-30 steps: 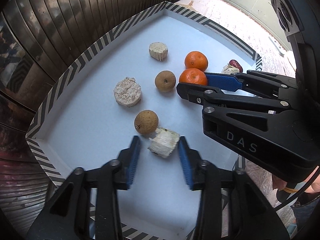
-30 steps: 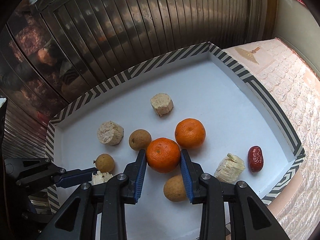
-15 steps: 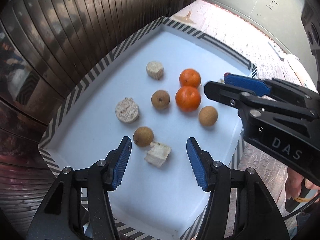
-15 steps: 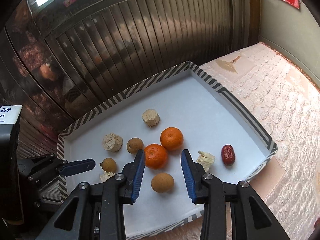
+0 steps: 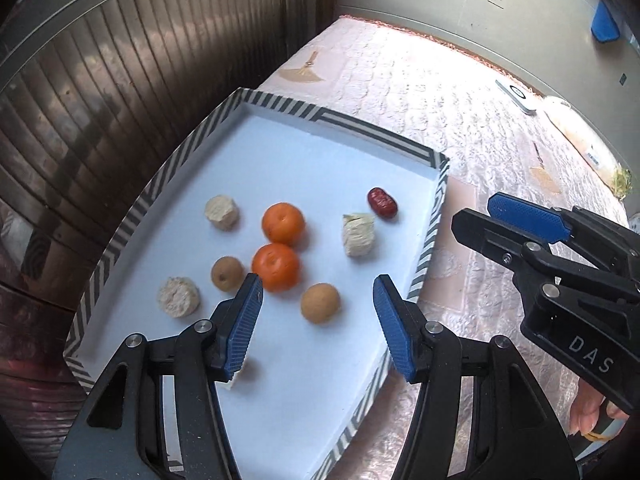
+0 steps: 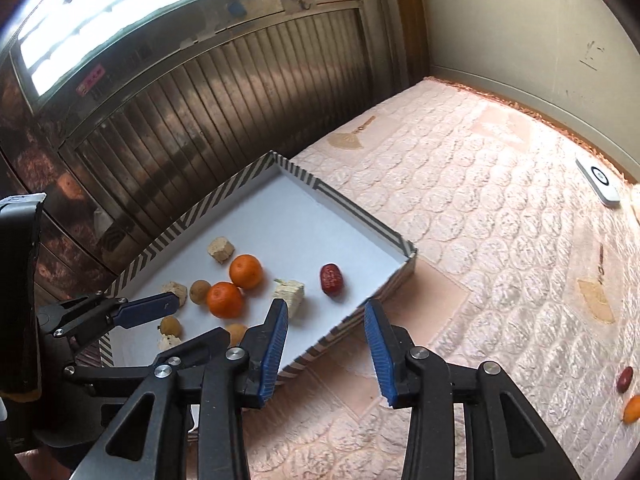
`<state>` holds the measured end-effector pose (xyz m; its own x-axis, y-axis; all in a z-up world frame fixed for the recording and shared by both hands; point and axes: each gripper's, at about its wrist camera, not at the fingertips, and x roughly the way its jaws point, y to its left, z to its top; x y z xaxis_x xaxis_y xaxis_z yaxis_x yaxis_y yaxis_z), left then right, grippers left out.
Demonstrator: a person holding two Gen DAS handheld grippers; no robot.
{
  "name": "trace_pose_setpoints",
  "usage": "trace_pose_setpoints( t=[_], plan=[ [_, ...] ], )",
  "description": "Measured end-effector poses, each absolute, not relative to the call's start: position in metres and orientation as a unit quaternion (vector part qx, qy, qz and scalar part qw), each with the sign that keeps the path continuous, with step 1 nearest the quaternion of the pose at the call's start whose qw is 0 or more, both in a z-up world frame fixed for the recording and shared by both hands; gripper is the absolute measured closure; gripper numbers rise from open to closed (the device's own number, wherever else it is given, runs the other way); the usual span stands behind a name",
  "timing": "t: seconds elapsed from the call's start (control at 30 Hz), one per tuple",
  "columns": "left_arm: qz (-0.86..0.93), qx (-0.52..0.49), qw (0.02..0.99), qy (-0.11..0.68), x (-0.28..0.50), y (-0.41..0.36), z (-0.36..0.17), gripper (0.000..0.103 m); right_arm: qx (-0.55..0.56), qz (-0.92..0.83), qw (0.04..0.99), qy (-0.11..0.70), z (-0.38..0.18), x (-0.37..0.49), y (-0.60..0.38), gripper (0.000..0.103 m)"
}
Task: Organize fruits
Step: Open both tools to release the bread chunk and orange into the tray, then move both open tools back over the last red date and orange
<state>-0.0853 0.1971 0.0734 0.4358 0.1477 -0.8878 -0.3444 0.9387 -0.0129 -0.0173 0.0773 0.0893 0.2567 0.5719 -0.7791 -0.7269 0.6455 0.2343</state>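
Striped-rim tray (image 5: 430, 216) on a quilted pink mattress (image 6: 480, 240), holding two oranges (image 5: 283, 224), three round brown fruits (image 5: 320, 303), a red date (image 5: 382, 203) and pale cut chunks (image 5: 359, 234); seen from the left wrist, the date lies at two o'clock of the oranges, one brown fruit at five o'clock, a chunk at three o'clock; left gripper (image 5: 318, 312) released, jaws apart above the tray with nothing between them; right gripper (image 6: 326, 346) likewise empty, jaws apart over the tray's near edge; off the tray, at the right gripper's four o'clock, a second date (image 6: 625, 379) and a small orange fruit (image 6: 633, 410) lie on the mattress; sorting appears mostly done, these two stragglers probably remaining.
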Motion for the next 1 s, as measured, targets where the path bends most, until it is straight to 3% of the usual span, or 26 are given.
trace_pose_setpoints(
  t=[1.0],
  plan=[
    [0.012, -0.011, 0.862, 0.507, 0.004, 0.045, 0.078, 0.045, 0.005, 0.248, 0.851, 0.462, 0.094, 0.02, -0.111, 0.064]
  ],
)
